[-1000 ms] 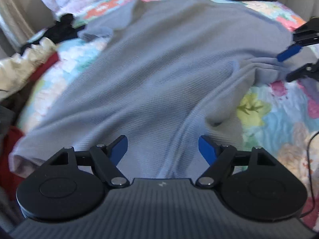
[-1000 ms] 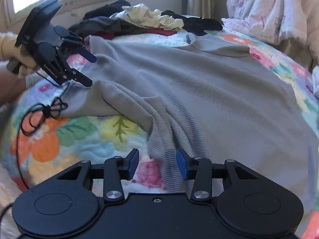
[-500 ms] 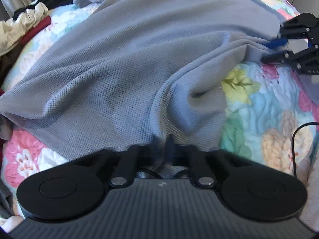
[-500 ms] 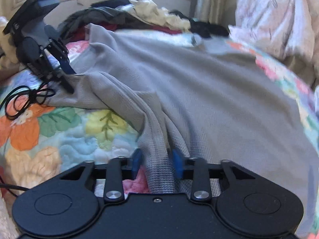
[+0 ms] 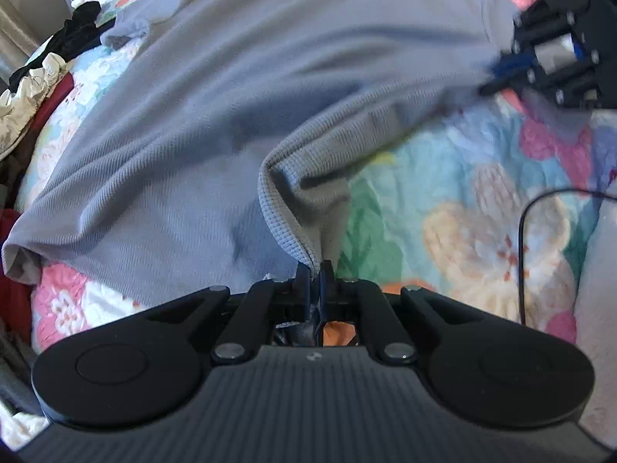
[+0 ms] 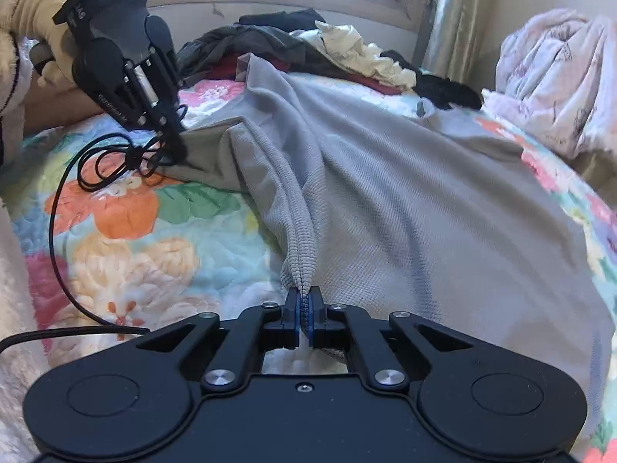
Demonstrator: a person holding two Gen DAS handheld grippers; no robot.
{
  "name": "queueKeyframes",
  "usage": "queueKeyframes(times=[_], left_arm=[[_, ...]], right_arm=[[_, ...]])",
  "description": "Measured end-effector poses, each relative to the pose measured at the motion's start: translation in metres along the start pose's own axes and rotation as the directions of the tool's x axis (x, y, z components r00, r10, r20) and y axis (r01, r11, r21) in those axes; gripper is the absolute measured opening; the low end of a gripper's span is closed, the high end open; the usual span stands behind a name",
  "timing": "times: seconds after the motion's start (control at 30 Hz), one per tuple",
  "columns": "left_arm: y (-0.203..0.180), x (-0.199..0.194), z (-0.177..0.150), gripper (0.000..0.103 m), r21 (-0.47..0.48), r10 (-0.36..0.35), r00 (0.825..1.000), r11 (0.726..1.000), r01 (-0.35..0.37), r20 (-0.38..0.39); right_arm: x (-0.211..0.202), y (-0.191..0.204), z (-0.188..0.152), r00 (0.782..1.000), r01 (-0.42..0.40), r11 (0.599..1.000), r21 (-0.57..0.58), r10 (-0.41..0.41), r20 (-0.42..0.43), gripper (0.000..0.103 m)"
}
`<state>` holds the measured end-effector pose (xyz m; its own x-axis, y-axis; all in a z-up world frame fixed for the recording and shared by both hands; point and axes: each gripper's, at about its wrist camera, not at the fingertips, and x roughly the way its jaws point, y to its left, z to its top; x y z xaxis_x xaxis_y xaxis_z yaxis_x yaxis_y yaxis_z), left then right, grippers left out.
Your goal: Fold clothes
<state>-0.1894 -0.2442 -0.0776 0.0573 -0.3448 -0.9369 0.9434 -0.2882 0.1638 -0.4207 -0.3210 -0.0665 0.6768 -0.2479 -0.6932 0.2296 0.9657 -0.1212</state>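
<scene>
Pinching a ribbed edge of the grey shirt (image 5: 200, 123), the left gripper (image 5: 314, 270) is clamped tight. The same hem is nipped by the closed right gripper (image 6: 304, 301) over the floral quilt (image 6: 127, 247).

Right gripper (image 6: 304, 301) pinching grey shirt (image 6: 405, 200) hem — left gripper (image 6: 175, 142) likewise

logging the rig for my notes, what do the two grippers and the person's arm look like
Both the left gripper and right gripper are matte black, with two round discs, silver rivets and blue finger pads. The left one trails a thin black cable. The hand wears a cream glove under a fluffy cream sleeve.
</scene>
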Motion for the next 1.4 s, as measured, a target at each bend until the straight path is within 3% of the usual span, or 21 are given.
queueKeyframes(times=[0.07, 0.13, 0.27, 0.37, 0.4, 0.43, 0.5, 0.6, 0.77, 0.87, 0.97, 1.07, 1.2, 1.27, 1.3, 1.33, 1.4], left_arm=[[0.0, 0.009, 0.0, 0.007, 0.004, 0.083, 0.996, 0.997, -0.083, -0.042], [0.004, 0.016, -0.002, 0.007, -0.018, 0.095, 0.995, 0.995, -0.095, -0.04], [0.0, 0.029, -0.007, 0.006, -0.011, 0.082, 0.997, 0.997, -0.082, -0.002], [-0.01, 0.025, -0.01, 0.003, -0.01, 0.119, 0.993, 0.993, -0.118, 0.014], [-0.015, 0.019, -0.01, 0.003, -0.006, 0.115, 0.993, 0.993, -0.115, 0.018], [-0.022, 0.011, -0.011, 0.003, 0.003, 0.095, 0.995, 0.996, -0.095, 0.021], [-0.036, -0.005, -0.015, 0.003, 0.023, 0.014, 1.0, 1.0, -0.014, 0.01], [-0.055, -0.017, -0.03, 0.003, 0.05, -0.113, 0.991, 0.992, 0.117, -0.069], [-0.046, -0.013, -0.038, 0.003, -0.034, -0.186, 0.972, 0.983, 0.183, -0.142], [-0.04, -0.012, -0.038, 0.003, -0.067, -0.22, 0.96, 0.975, 0.211, -0.171], [-0.042, -0.014, -0.037, 0.003, -0.06, -0.238, 0.952, 0.971, 0.23, -0.193], [-0.041, -0.021, -0.037, 0.003, -0.071, -0.254, 0.951, 0.967, 0.245, -0.179], [-0.033, -0.029, -0.037, 0.003, -0.108, -0.267, 0.951, 0.962, 0.252, -0.157], [-0.028, -0.033, -0.035, 0.003, -0.116, -0.267, 0.953, 0.961, 0.252, -0.141], [-0.024, -0.036, -0.033, 0.003, -0.126, -0.265, 0.955, 0.96, 0.249, -0.132], [-0.018, -0.039, -0.032, 0.003, -0.143, -0.267, 0.957, 0.958, 0.25, -0.117], [0.002, -0.053, -0.031, 0.004, -0.212, -0.279, 0.959, 0.941, 0.263, -0.048]], right_arm=[[0.005, -0.002, 0.001, 1.0, 0.004, 1.0, 0.014, -0.005, 0.005, 0.012], [0.015, -0.002, 0.004, 1.0, 0.027, 0.999, 0.021, -0.027, -0.007, 0.04], [0.027, 0.008, 0.013, 0.999, 0.042, 0.999, -0.007, -0.042, -0.005, 0.042], [0.039, 0.01, 0.013, 0.999, 0.038, 0.999, -0.01, -0.038, -0.014, 0.039], [0.042, 0.011, 0.013, 0.999, 0.04, 0.999, -0.013, -0.04, -0.015, 0.022], [0.042, 0.01, 0.012, 0.999, 0.041, 0.999, -0.007, -0.041, -0.01, 0.006], [0.036, 0.003, 0.013, 0.999, 0.037, 0.999, 0.029, -0.037, 0.02, 0.006], [0.022, -0.009, 0.014, 0.999, 0.032, 0.998, 0.062, -0.035, 0.042, 0.007], [0.005, 0.002, 0.017, 0.999, -0.015, 0.996, -0.086, 0.018, 0.031, 0.014], [-0.007, 0.023, 0.03, 0.996, -0.051, 0.977, -0.208, 0.066, 0.066, 0.031], [-0.014, 0.045, 0.052, 0.972, -0.161, 0.942, -0.295, 0.204, 0.12, 0.037], [0.0, 0.063, 0.078, 0.929, -0.294, 0.89, -0.349, 0.353, 0.116, 0.04], [0.051, 0.08, 0.097, 0.858, -0.492, 0.818, -0.298, 0.514, -0.006, 0.041], [0.073, 0.087, 0.096, 0.84, -0.534, 0.795, -0.287, 0.539, -0.07, 0.041], [0.083, 0.091, 0.094, 0.834, -0.546, 0.786, -0.289, 0.543, -0.098, 0.038], [0.091, 0.094, 0.093, 0.825, -0.563, 0.777, -0.281, 0.55, -0.132, 0.012], [0.092, 0.09, 0.093, 0.793, -0.609, 0.769, -0.195, 0.59, -0.152, 0.006]])
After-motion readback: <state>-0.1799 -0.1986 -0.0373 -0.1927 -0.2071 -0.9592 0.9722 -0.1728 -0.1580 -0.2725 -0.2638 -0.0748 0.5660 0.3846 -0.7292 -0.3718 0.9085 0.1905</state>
